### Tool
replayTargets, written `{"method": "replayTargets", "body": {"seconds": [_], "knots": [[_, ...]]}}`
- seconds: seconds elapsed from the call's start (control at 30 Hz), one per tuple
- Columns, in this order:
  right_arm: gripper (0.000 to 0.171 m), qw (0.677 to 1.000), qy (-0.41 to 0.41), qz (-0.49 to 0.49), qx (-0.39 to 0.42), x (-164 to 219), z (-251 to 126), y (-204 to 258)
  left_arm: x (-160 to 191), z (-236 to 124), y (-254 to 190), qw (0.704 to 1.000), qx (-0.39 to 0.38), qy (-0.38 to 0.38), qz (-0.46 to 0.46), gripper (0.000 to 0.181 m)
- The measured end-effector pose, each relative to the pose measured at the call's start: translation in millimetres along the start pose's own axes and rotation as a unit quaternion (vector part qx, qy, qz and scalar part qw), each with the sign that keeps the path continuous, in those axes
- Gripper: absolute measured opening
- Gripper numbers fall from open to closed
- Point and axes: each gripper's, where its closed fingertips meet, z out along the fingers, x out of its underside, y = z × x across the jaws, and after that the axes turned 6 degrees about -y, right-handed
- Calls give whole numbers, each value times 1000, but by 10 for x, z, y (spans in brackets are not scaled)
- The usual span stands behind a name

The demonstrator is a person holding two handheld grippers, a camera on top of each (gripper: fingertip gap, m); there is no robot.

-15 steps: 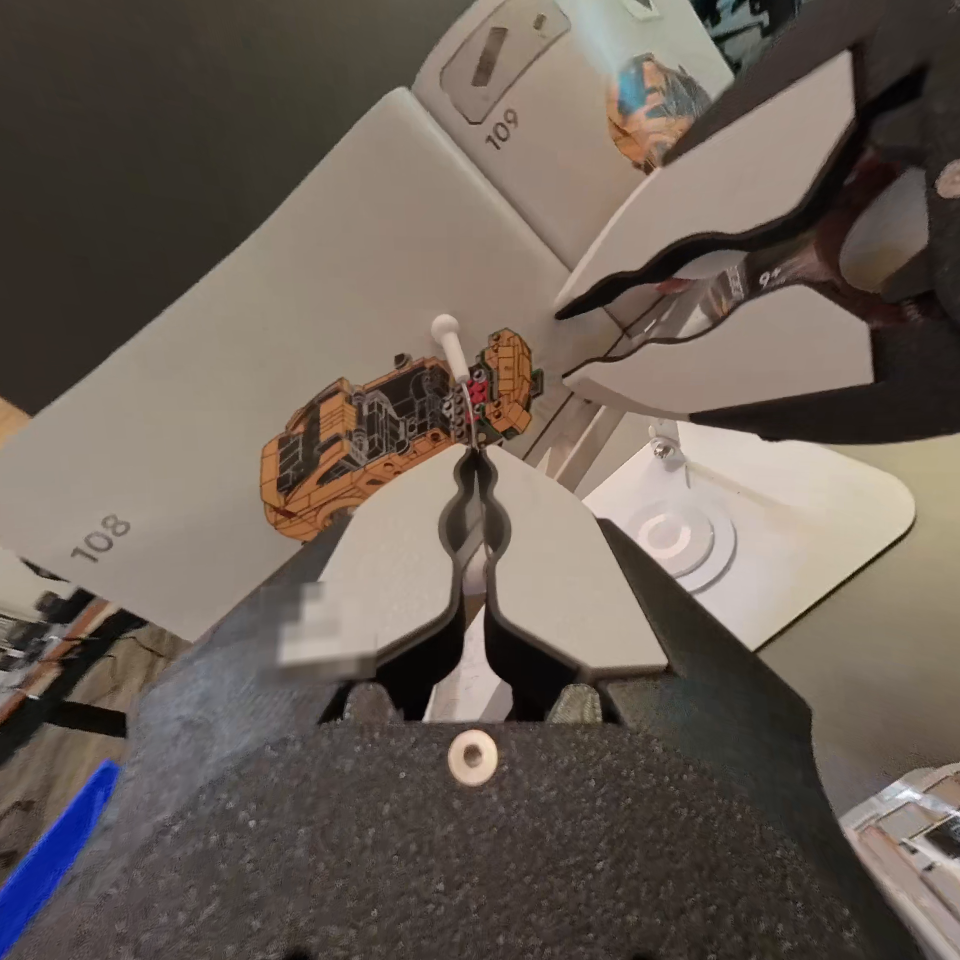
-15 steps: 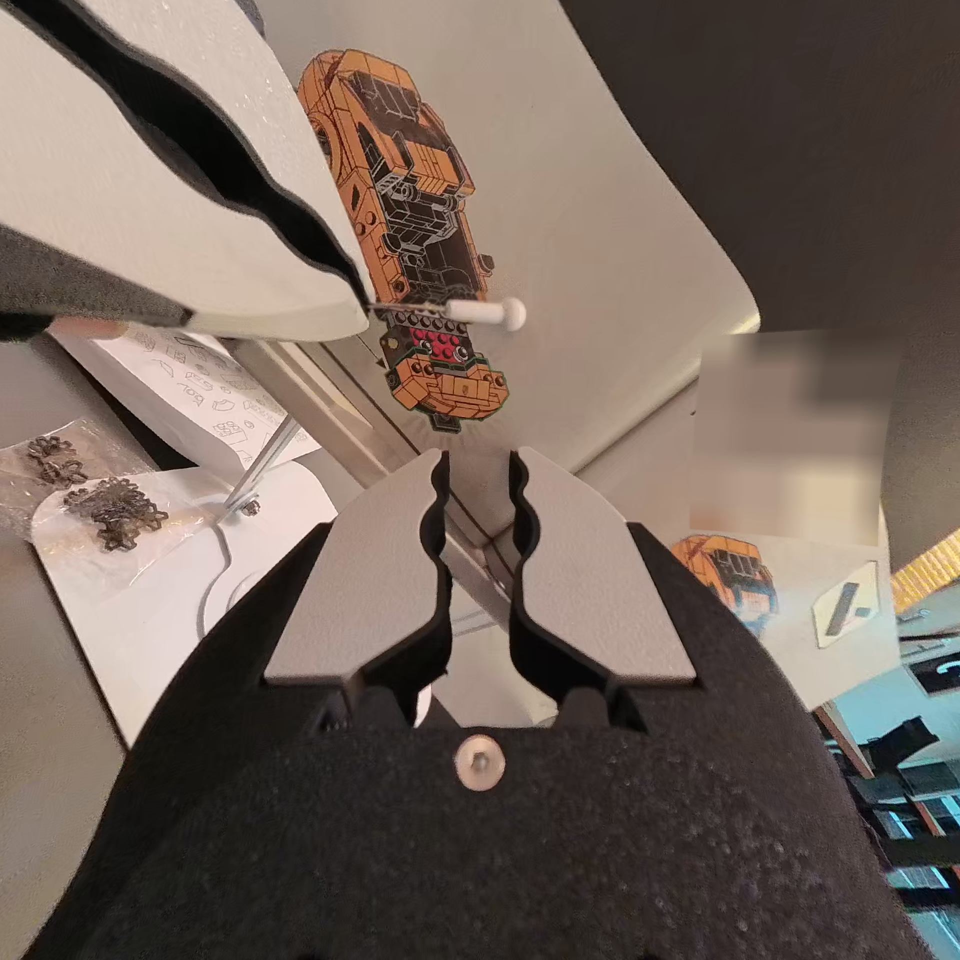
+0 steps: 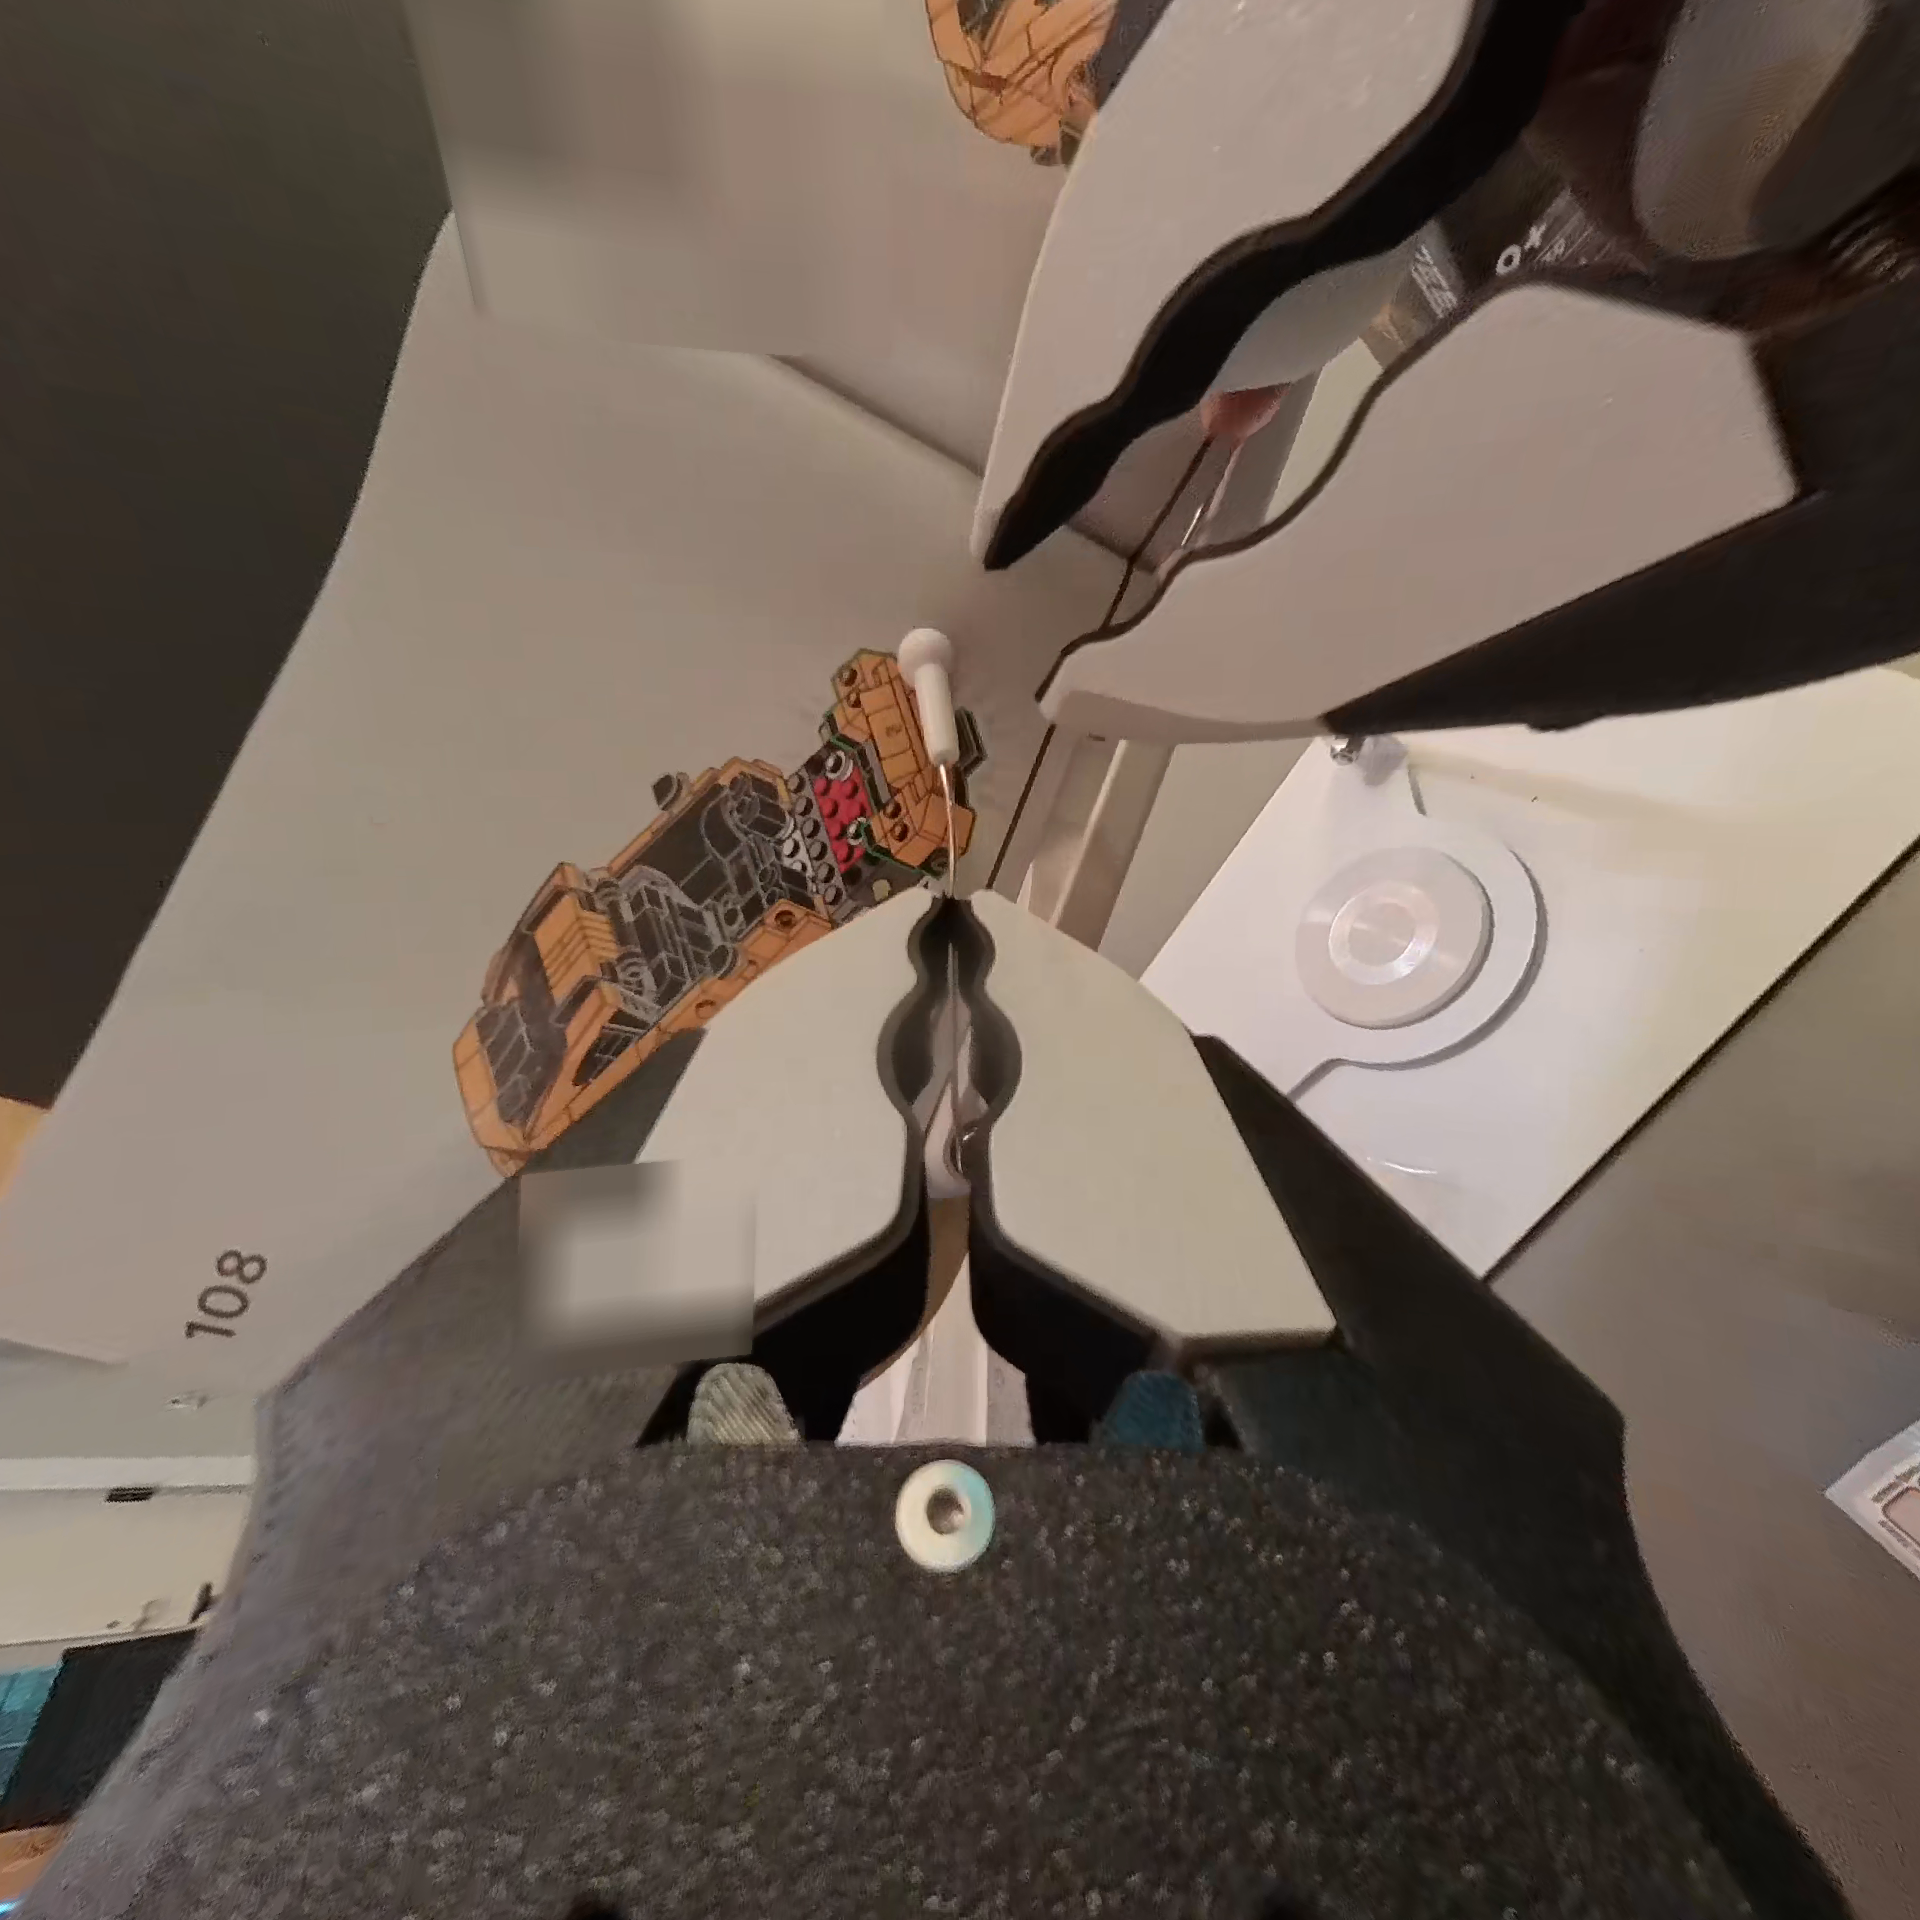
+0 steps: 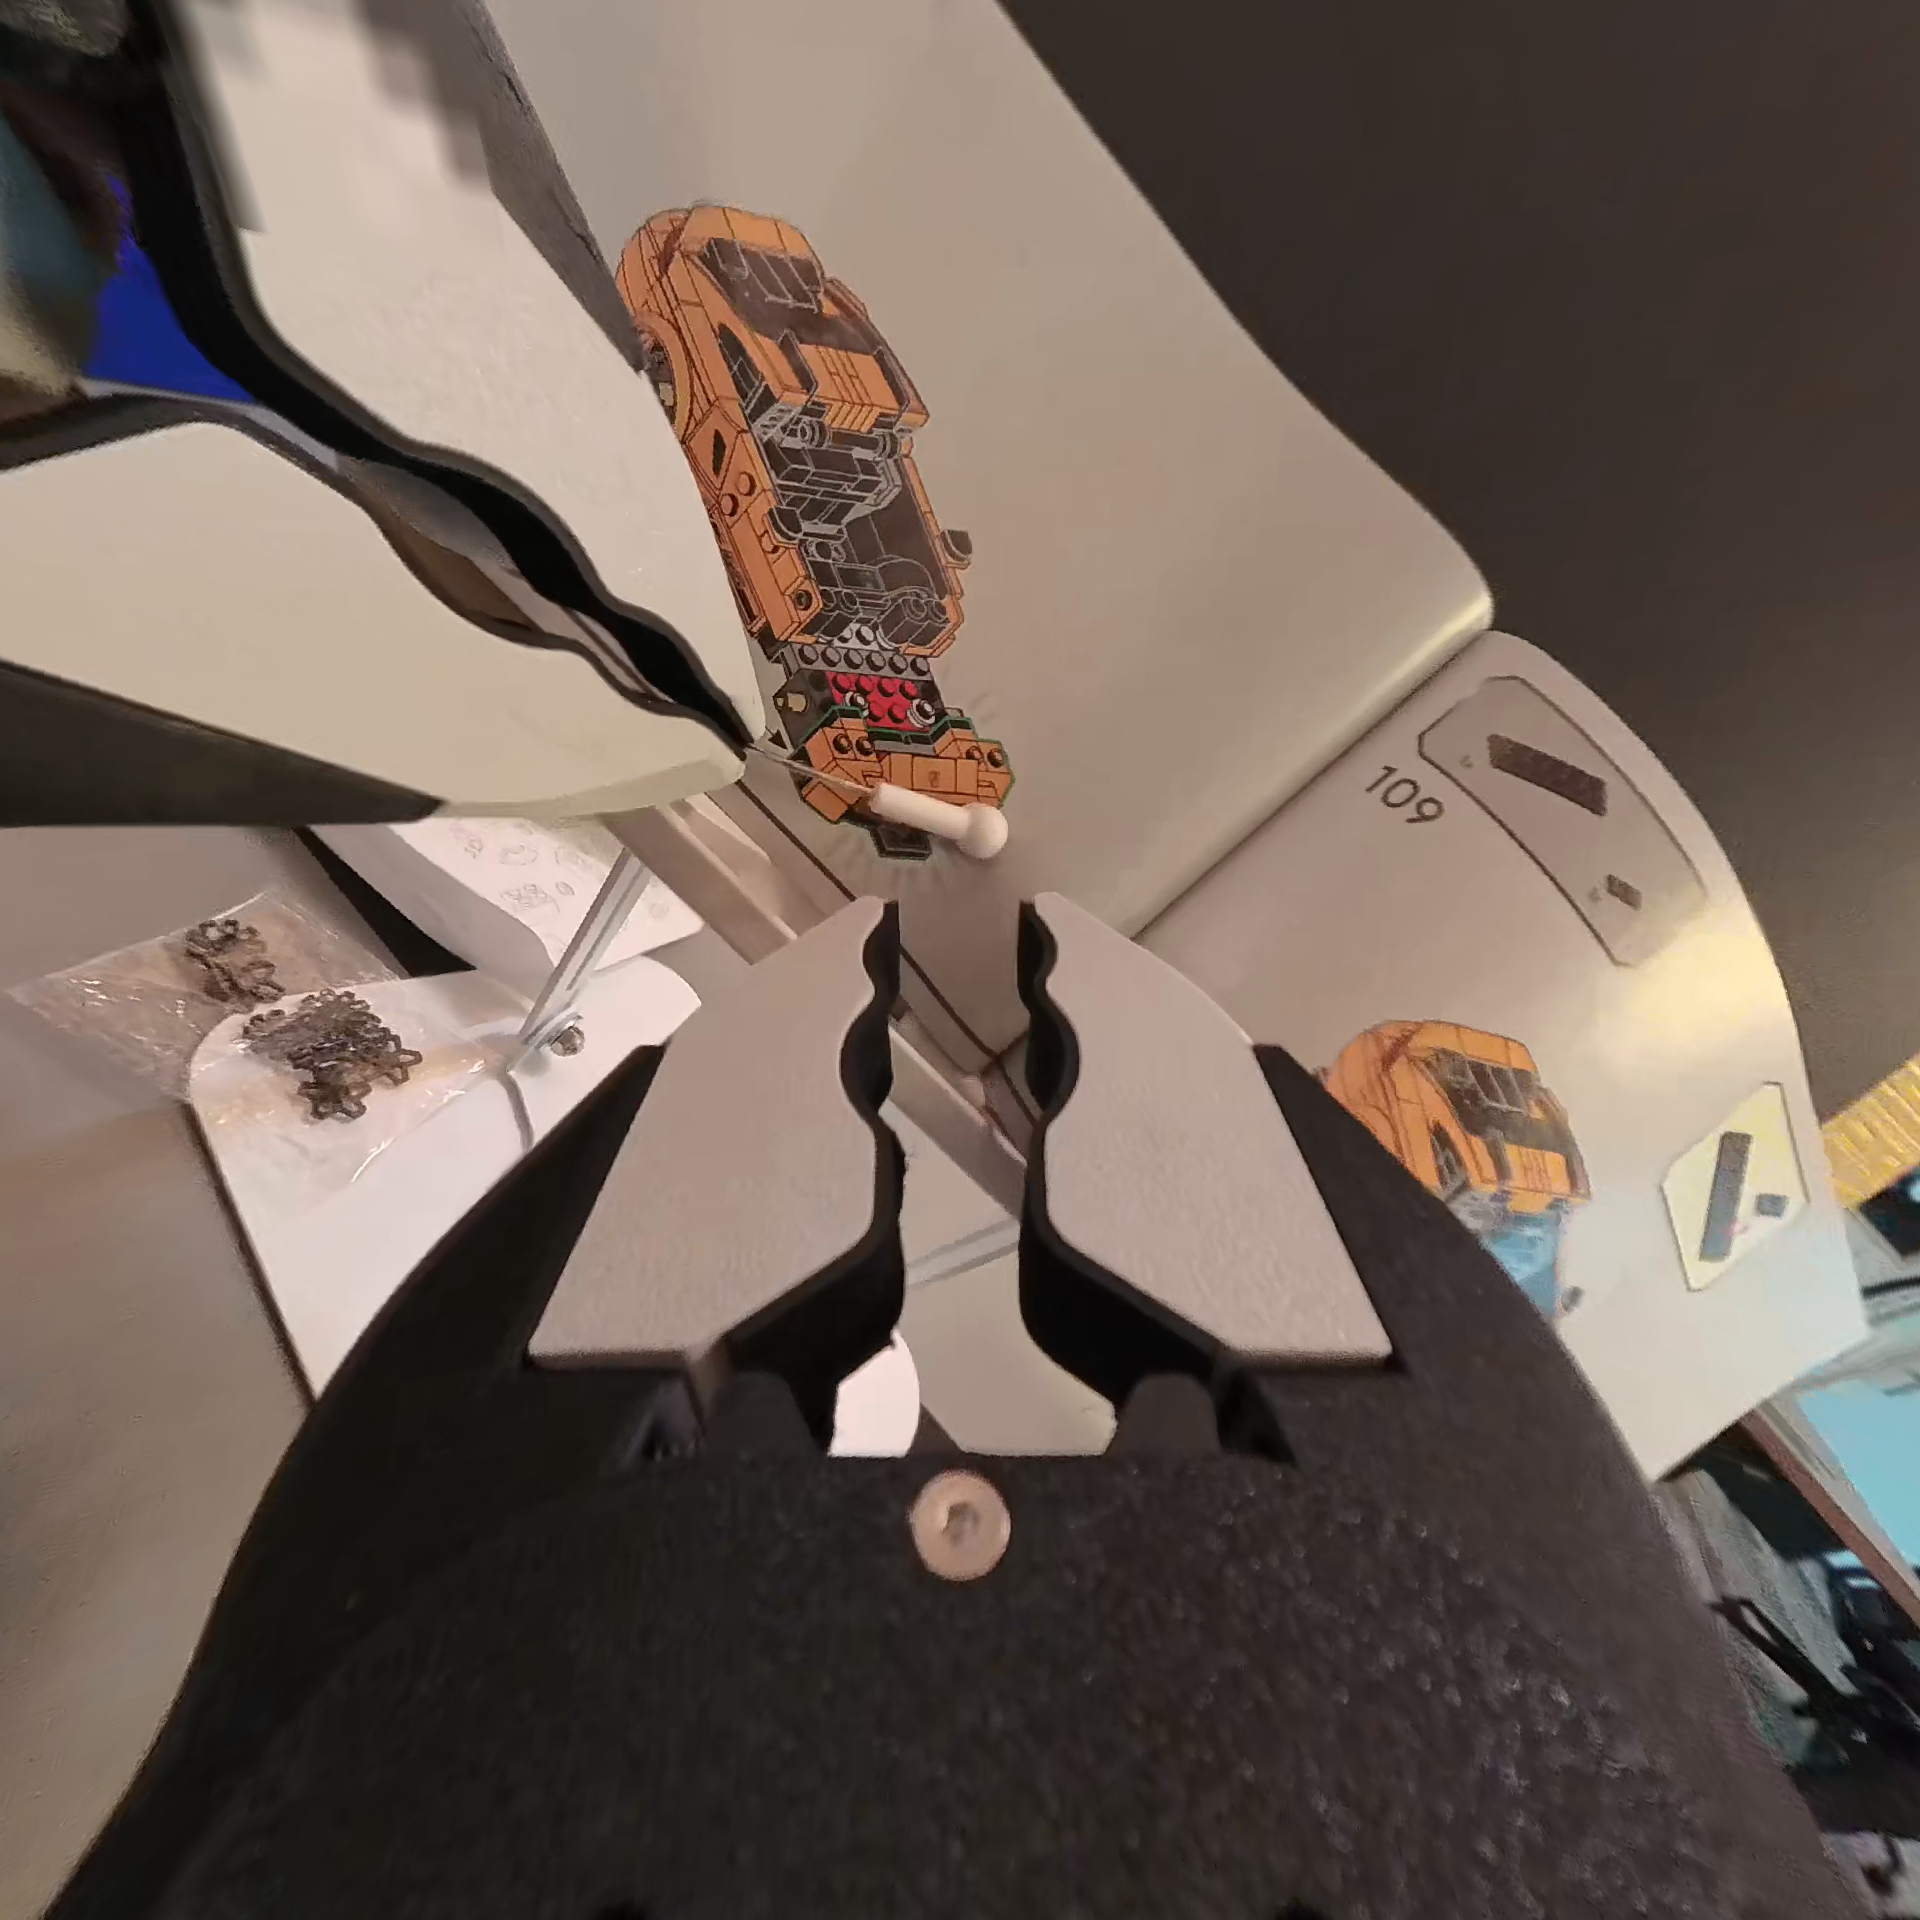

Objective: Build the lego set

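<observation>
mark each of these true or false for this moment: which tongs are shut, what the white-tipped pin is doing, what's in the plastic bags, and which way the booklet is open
1. The left tongs are shut on the thin wire of the white-tipped pin. True.
2. The right tongs grip the pin. False: their jaws stand apart with nothing between them.
3. The pin's white tip lies over the printed orange car's front end on the instruction booklet. True.
4. The clear plastic bags hold orange bricks. False: they hold small dark pieces.
5. The booklet is closed. False: it is open to two pages, propped on a white stand.
</observation>
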Motion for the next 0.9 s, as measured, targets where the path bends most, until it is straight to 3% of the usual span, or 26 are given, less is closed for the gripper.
{"method": "replayTargets", "body": {"seconds": [0.23,0.53,0.73,0.8,0.9], "knots": [[21,999,-8,43,-13,36,-138,-45,-80,-156,48,997,-38,-39,-55,4],[19,996,-11,88,-18,161,-190,-207,106,-261,73,987,-34,-46,-149,5],[24,994,3,99,-35,60,-114,-127,-89,-58,-60,994,8,-41,-104,12],[24,994,1,100,-35,73,-107,-132,-120,5,-96,995,22,-31,-96,0],[24,994,-5,104,-41,98,-117,-127,-100,70,-225,996,50,-17,-73,0]]}}
